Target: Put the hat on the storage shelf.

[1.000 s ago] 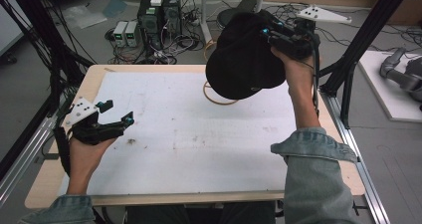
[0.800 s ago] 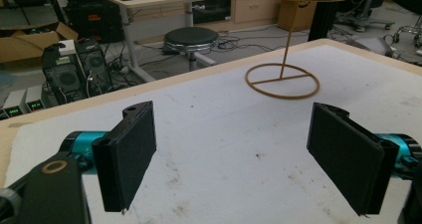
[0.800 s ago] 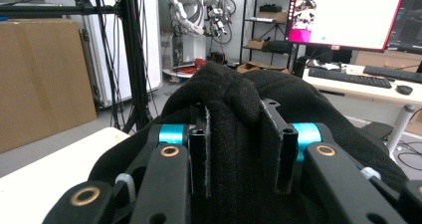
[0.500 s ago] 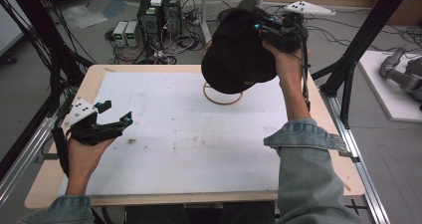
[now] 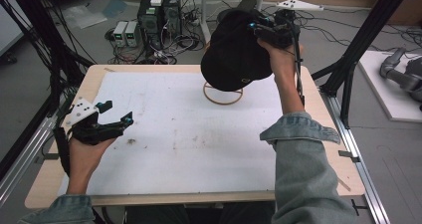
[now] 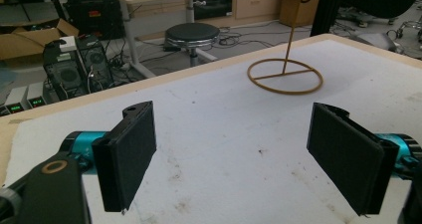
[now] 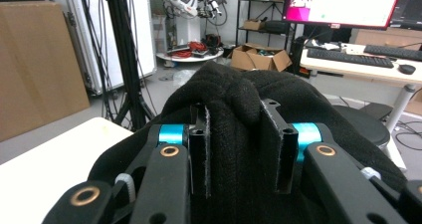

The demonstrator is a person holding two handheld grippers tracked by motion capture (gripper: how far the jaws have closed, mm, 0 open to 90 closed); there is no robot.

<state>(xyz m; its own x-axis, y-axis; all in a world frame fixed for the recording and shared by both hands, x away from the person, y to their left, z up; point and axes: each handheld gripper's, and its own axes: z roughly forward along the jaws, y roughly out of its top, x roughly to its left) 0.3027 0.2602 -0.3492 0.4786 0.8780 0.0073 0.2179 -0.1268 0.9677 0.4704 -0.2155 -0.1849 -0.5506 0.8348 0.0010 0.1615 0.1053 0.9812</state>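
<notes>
Between the black pads of my right gripper I see a thick fold of the black knitted fabric cap, and the two jaws are pressed onto it from both sides, so the grasp looks firm. In the high view the right gripper holds this cap in the air at the far right part of the table, just above the thin golden wire stand with a ring base. The cap hides the top of the stand, so I cannot tell whether it touches it.

My left gripper is well apart, at the near left over the white foam mat. Its jaws stand wide apart with nothing between the pads, and it looks toward the golden stand from far.

I judge the step in hand is the carrying of the cap over the stand, either to hang it there or to take it off. The next move calls for keeping the cap centred over the thin stem, moving straight along it, so the light stand does not tip.
</notes>
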